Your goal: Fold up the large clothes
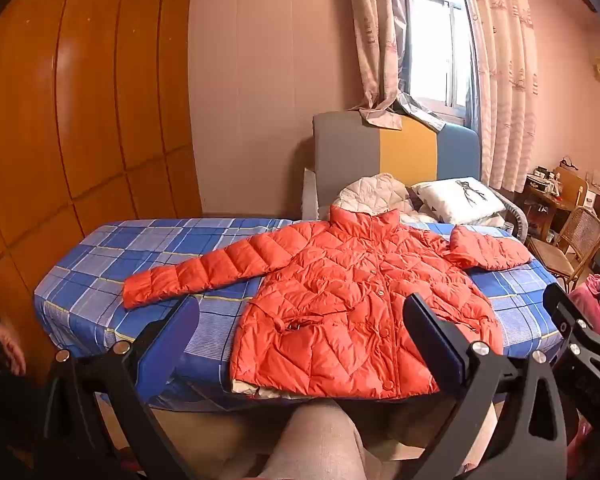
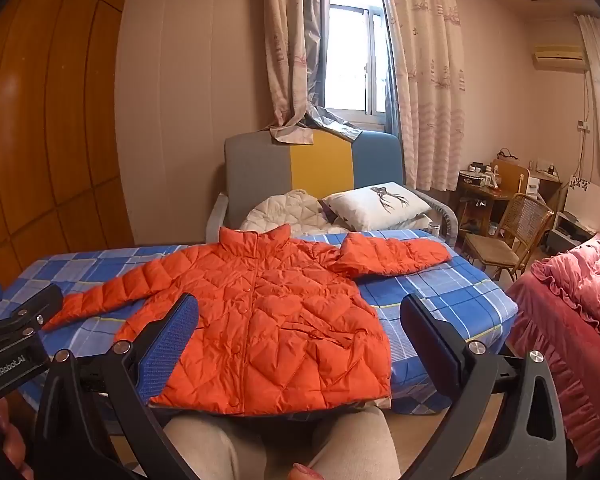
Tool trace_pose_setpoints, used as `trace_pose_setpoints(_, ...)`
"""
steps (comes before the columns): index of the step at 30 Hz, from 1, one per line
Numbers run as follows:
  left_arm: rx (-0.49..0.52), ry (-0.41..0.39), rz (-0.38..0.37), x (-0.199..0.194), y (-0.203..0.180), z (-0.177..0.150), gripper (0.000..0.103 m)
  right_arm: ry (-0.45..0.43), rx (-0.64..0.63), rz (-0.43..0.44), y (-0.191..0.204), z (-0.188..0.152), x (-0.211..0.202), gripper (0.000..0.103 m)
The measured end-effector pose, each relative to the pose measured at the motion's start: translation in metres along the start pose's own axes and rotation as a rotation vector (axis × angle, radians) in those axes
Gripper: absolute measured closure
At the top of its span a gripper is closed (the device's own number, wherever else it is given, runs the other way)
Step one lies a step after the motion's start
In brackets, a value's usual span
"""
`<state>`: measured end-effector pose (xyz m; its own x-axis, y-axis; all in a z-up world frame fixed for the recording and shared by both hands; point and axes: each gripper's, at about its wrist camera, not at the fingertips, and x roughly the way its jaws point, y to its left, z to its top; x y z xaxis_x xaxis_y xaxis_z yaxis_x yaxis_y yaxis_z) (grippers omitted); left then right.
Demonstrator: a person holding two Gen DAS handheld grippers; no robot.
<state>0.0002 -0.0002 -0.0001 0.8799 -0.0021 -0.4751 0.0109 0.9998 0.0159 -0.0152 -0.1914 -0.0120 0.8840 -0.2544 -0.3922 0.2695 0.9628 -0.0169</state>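
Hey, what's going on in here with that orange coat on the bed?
A person holds a pair of tongs in each hand, facing an orange puffer jacket spread flat, front up, on a blue checked bed. Both sleeves lie out to the sides. The left tongs and right tongs are open and short of the jacket, holding nothing. No fold has been made yet.

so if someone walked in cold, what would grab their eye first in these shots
The bright orange puffer jacket, spread flat and face up on the blue checked bed sheet with both sleeves out to the sides. Next come the open left gripper and right gripper, close to the camera, holding nothing. Behind stands a grey, yellow and blue headboard under the curtained window.
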Motion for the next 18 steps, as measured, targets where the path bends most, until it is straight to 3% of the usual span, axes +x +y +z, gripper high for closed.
trace_pose_setpoints(18, -0.004, 0.005, 0.001, 0.0002, -0.0001, -0.0001, 0.002, -0.006, 0.008, 0.006, -0.001, -0.0023, -0.0008, 0.003)
